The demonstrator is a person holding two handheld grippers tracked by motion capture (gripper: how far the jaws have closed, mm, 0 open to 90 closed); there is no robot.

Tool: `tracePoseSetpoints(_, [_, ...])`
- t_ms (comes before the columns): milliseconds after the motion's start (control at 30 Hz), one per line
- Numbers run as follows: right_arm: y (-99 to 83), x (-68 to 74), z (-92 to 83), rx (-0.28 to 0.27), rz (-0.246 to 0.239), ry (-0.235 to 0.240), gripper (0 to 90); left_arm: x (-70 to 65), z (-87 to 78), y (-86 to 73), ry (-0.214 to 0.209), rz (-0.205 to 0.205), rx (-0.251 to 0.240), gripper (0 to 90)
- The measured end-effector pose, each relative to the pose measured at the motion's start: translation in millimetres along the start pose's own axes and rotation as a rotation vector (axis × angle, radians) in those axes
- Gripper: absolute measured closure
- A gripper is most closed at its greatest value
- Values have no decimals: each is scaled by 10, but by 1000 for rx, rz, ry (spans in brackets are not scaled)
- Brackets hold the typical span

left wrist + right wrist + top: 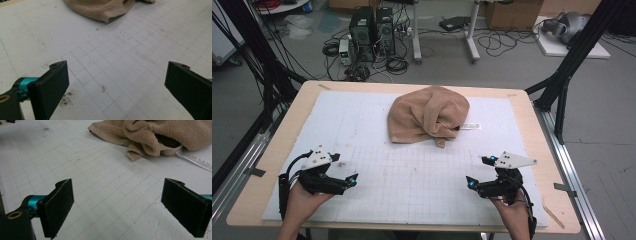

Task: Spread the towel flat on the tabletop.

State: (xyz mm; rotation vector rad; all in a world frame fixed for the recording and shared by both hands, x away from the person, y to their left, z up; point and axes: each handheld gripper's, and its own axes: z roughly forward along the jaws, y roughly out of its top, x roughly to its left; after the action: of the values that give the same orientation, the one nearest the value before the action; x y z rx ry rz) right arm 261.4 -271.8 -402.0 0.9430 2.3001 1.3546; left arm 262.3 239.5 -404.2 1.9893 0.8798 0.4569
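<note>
A crumpled tan towel point(428, 115) lies bunched on the far middle of the white gridded mat point(412, 185), which covers most of the wooden table point(532, 120). A white care label point(471, 126) sticks out flat onto the mat from the towel's right edge.

The left gripper point(346, 178) sits at the near left of the mat, held in the person's left hand point(304, 197), well apart from the towel. In the left gripper view its jaws stand wide apart with nothing between them, only bare mat with a few dark specks and a small reddish mark point(103, 88) showing in the gap; the towel's near hem point(100, 10) lies far ahead at the top.

The right gripper point(477, 175) sits at the near right, held in the person's right hand point(514, 212). Its jaws are also spread wide and hold nothing. In the right gripper view the towel point(160, 135) lies ahead and to the right, with the label point(197, 160) on the mat just beside it.

Beyond the table, computer towers point(372, 27) and tangled cables point(362, 65) sit on the floor.
</note>
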Motion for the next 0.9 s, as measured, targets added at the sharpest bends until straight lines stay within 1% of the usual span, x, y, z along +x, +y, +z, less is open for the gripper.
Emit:
tracePoseSetpoints(133, [12, -17, 8, 3, 4, 3, 101, -6, 13, 0, 2, -2, -1, 60])
tracePoseSetpoints(233, [25, -23, 16, -2, 1, -1, 101, -11, 14, 2, 4, 3, 2, 59])
tracePoseSetpoints(300, [35, -11, 22, -3, 6, 0, 101, -18, 12, 2, 9, 9, -1, 60])
tracePoseSetpoints(467, [87, 24, 56, -12, -10, -6, 101, -30, -2, -10, 3, 7, -13, 59])
tracePoseSetpoints(533, [122, 27, 78, -14, -14, -5, 101, -38, -15, -14, -1, 15, -11, 59])
tracePoseSetpoints(733, [309, 3, 174, -13, -32, 7, 101, -28, -71, -5, 2, 18, -29, 60])
tracePoseSetpoints(833, [440, -27, 255, -19, -37, 25, 101, -10, -92, -1, 3, 16, -29, 60])
tracePoseSetpoints(900, [535, -58, 321, -18, -49, 23, 101, -2, -99, -2, 6, 13, -32, 60])
